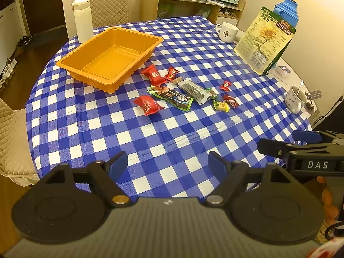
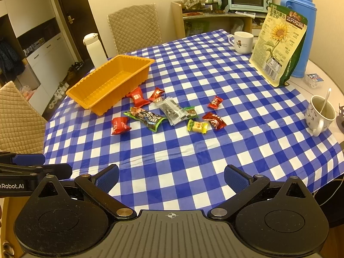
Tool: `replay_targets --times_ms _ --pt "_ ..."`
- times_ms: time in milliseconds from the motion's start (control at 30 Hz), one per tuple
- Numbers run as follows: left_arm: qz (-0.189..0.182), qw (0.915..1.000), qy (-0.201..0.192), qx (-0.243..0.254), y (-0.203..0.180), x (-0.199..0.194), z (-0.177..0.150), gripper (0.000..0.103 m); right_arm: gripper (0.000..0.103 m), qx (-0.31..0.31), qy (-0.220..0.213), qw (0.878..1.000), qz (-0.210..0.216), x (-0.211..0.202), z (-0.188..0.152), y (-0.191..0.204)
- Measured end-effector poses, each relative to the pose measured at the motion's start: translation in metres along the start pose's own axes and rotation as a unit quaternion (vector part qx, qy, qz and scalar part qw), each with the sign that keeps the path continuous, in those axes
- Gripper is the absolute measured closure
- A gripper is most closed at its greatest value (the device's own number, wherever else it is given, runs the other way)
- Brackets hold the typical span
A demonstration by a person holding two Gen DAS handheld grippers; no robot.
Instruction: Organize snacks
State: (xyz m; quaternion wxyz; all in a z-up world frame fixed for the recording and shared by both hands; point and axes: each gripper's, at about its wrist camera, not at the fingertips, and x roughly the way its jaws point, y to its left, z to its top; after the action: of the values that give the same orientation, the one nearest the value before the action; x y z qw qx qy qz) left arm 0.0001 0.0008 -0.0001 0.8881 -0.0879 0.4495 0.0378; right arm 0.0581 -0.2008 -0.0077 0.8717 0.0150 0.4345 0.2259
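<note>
An empty orange plastic tray (image 1: 71, 64) (image 2: 143, 62) sits on the blue-checked tablecloth. Several wrapped snacks lie in a loose group beside it: red packets (image 1: 148, 105) (image 2: 119, 125), a green packet (image 1: 172, 97) (image 2: 148, 117), a clear dark packet (image 1: 194, 90) (image 2: 172, 110), a yellow candy (image 1: 221, 105) (image 2: 197, 126) and small red candies (image 1: 225, 85) (image 2: 215, 102). My left gripper (image 1: 168, 165) is open and empty above the table's near edge. My right gripper (image 2: 171, 178) is open and empty, also at the near edge, to the right of the left one.
A white flask (image 1: 82, 20) (image 2: 94, 49) stands behind the tray. A sunflower-seed bag (image 1: 265, 43) (image 2: 278, 43), blue thermos (image 2: 301, 30), white mug (image 1: 228, 32) (image 2: 243, 42) and cup with spoon (image 1: 295, 100) (image 2: 320, 114) stand along the right. Padded chairs (image 2: 19, 118) surround the table.
</note>
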Motion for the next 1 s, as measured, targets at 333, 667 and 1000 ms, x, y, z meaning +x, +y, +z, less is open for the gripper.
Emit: replay_targets --times_ms 333,667,1000 --pt "0.0 1.0 0.0 0.0 0.0 0.0 0.0 0.023 0.0 0.0 0.0 1.0 -0.001 0.002 0.001 0.001" --pt "0.0 1.0 0.002 -0.001 0.004 0.008 0.01 0.023 0.0 -0.001 0.0 1.0 -0.001 0.006 0.004 0.002" --pt "-0.001 1.0 0.003 -0.003 0.014 0.013 0.012 0.023 0.0 -0.003 0.002 1.0 -0.001 0.009 0.007 0.004"
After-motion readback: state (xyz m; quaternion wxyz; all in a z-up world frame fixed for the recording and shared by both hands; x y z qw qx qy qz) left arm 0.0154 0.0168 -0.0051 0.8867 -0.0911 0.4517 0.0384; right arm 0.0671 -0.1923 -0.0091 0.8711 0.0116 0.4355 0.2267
